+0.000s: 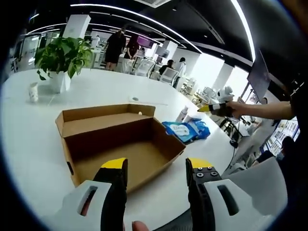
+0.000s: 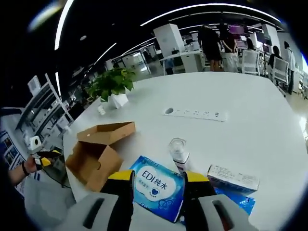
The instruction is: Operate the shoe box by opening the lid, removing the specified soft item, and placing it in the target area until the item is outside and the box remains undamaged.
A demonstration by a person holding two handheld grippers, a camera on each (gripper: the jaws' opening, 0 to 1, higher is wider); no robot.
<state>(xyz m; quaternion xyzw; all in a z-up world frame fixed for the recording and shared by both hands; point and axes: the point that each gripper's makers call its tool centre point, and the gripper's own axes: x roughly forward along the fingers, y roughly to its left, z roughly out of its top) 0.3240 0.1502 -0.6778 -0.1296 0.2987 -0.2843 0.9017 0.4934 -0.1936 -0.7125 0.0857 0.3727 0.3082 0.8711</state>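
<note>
The cardboard shoe box (image 1: 118, 144) lies open on the white table, its lid folded back and its inside bare. My left gripper (image 1: 156, 166) is open just in front of the box's near edge, with nothing between its yellow-tipped jaws. To the box's right lies a soft blue pack (image 1: 185, 130). A hand holds my right gripper (image 1: 216, 108) above the table past that pack. In the right gripper view the right gripper (image 2: 159, 177) is open, and the blue pack (image 2: 154, 187) lies on the table below the gap. The box (image 2: 98, 149) and the left gripper (image 2: 42, 158) show at the left.
A clear bottle (image 2: 179, 151) and a small white carton (image 2: 233, 178) stand by the pack. A power strip (image 2: 195, 113) lies mid-table. A potted plant (image 1: 62, 55) and a white cup (image 1: 32, 91) sit at the far side. People stand among desks behind.
</note>
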